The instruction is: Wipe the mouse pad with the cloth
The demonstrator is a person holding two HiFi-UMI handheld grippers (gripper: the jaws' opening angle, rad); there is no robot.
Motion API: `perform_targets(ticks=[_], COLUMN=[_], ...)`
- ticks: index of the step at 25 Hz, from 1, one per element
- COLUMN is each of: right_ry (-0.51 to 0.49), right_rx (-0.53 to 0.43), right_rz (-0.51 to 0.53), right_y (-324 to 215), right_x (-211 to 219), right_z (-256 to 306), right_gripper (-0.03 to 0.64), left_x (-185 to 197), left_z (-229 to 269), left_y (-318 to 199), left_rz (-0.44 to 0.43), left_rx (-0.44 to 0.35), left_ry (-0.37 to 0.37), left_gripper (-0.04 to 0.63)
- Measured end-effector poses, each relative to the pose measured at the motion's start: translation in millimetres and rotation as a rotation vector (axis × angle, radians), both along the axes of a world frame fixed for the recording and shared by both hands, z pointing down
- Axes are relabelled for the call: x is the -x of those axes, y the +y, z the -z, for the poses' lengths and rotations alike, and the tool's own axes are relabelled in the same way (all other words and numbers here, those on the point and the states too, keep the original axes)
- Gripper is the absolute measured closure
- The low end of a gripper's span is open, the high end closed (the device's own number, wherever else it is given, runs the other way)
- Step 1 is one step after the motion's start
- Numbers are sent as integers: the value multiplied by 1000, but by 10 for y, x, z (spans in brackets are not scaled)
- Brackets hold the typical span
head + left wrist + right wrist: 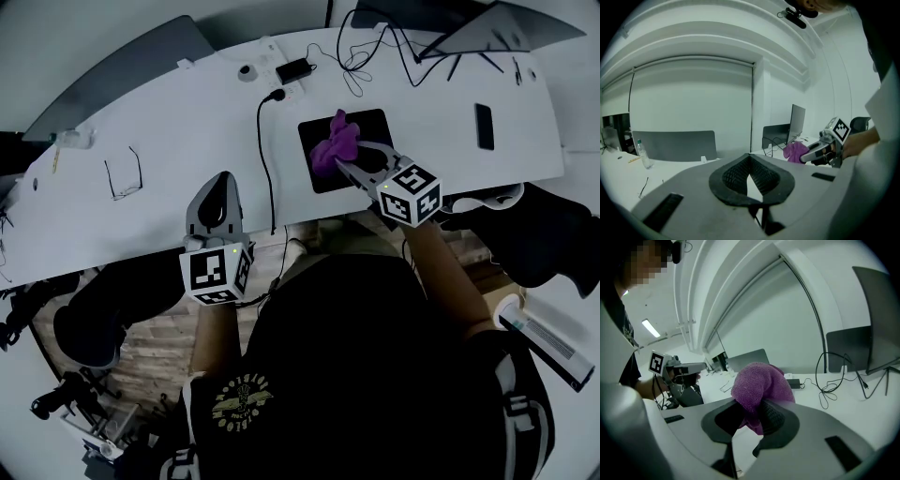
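The right claw (345, 161) is clenched on the purple cloth (336, 139). The cloth bunches up out of the tip of this claw. The black mouse pad (373, 127) lies on the white desk (169, 112), right under the claw and the cloth. I cannot tell if the cloth touches the pad. The left claw (222, 180) is squeezed together with nothing in it. It is over the near side of the desk, well apart from the right claw. A black cable (268, 178) runs between the two claws. Glasses (122, 174) lie to the left of the left claw.
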State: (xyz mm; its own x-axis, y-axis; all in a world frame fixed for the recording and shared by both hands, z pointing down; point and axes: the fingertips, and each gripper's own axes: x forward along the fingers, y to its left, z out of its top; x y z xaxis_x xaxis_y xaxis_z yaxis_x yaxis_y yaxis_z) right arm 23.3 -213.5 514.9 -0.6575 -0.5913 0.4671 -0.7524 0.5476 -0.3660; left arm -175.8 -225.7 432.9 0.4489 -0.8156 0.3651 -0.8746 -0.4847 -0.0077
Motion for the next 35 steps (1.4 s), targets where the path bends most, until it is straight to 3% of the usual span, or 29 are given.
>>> perform_targets(ticks=[8, 17, 26, 35], right_ry=[13, -26, 156, 129], right_rx=[123, 337, 376, 384], right_rz=[127, 203, 228, 156], right_y=[-260, -562, -701, -727], right_x=[194, 336, 89, -520], right_z=[-664, -1582, -2297, -2319], right_gripper=[532, 531, 531, 531], left_x=[-100, 5, -15, -221], left_z=[-32, 79, 192, 352], left_y=[-144, -189, -128, -166], left_rz=[46, 144, 235, 242], left_rx=[6, 3, -4, -42], left_ry=[-34, -110, -166, -179], left_gripper=[594, 593, 592, 592])
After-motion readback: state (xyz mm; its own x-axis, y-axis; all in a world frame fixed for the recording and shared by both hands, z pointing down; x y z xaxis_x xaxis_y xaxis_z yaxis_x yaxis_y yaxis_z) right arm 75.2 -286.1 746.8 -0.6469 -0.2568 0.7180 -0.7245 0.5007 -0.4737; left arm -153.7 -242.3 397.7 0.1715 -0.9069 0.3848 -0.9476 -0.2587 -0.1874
